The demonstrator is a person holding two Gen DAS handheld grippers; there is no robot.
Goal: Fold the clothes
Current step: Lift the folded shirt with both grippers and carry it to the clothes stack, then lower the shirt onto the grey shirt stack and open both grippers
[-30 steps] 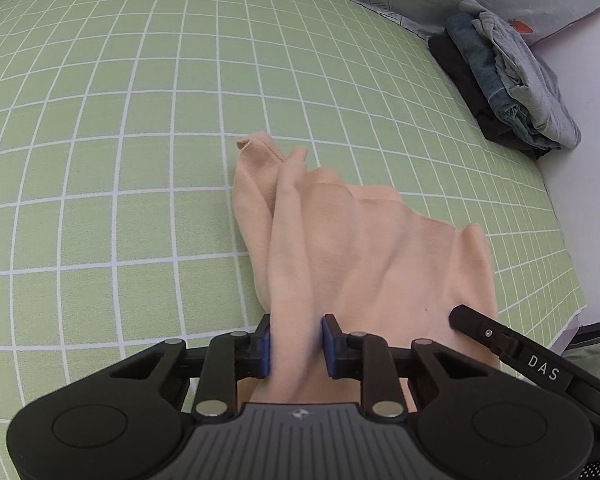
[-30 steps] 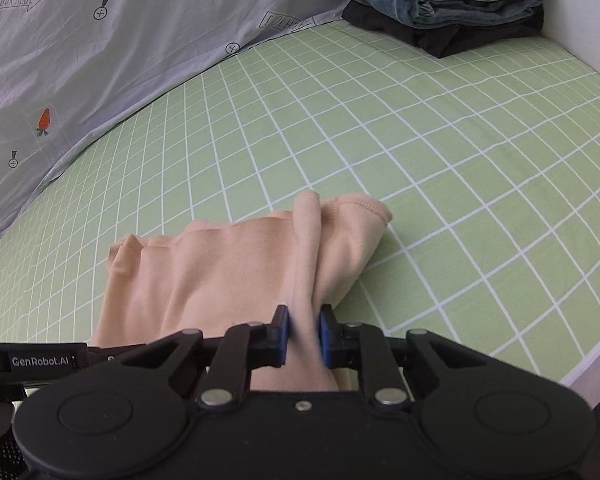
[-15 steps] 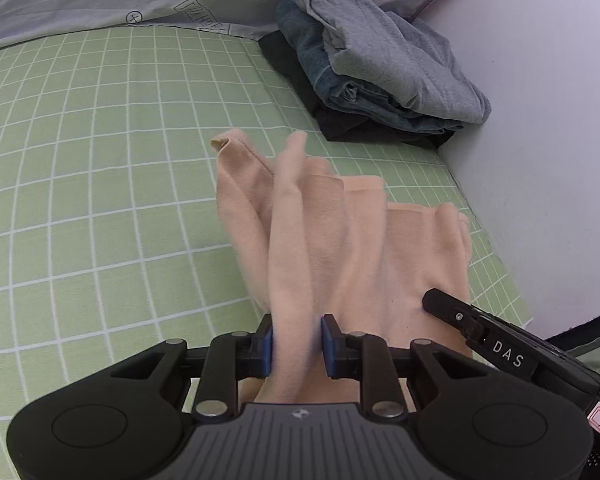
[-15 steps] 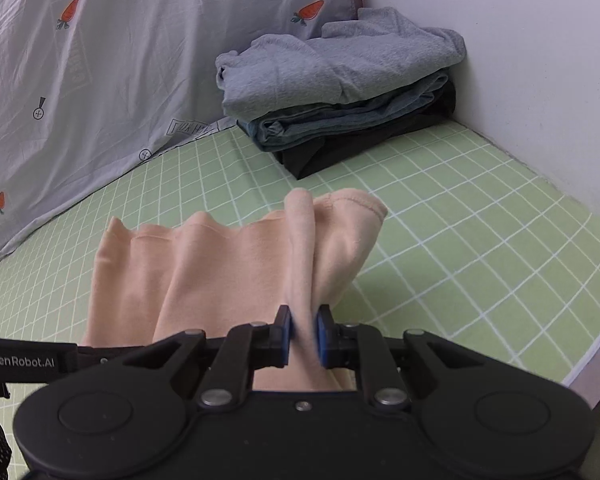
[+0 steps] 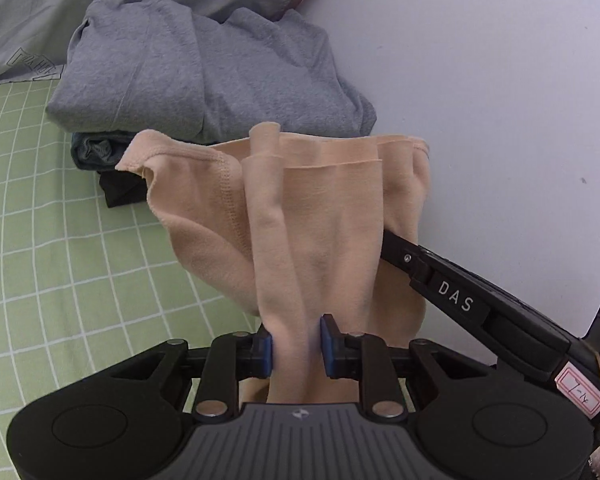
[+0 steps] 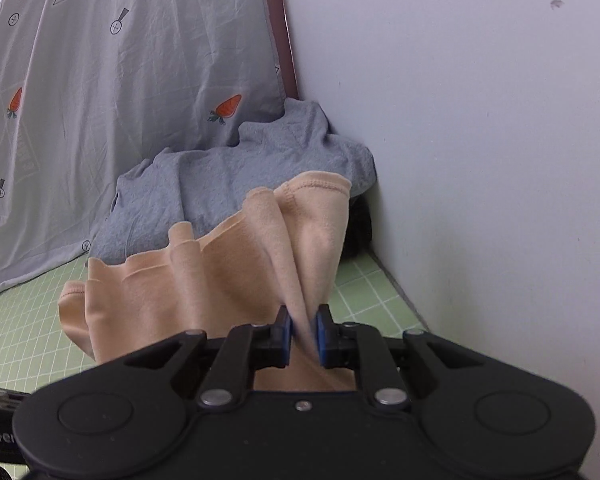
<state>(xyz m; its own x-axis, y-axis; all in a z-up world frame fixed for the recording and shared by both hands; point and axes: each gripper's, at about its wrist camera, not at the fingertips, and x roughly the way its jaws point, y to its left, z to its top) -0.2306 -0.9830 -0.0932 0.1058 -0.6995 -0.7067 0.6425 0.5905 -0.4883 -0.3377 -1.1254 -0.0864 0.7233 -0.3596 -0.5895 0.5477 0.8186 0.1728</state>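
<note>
A folded peach garment hangs in the air between both grippers, above the green checked bed. My left gripper is shut on one bunched end of it. My right gripper is shut on the other end, with a fold of cloth rising between its blue pads. The garment's far edge hovers just in front of a pile of folded clothes topped by a grey shirt. The right gripper's black body shows at the right of the left wrist view, partly under the peach cloth.
The pile holds a blue-grey piece and a black one under the grey shirt, in the corner by a white wall. A grey carrot-print sheet hangs behind. The green checked bed stretches to the left.
Both grippers have carried the peach garment up off the bed and across it toward the clothes pile in the corner. The pile and wall now fill the views.
</note>
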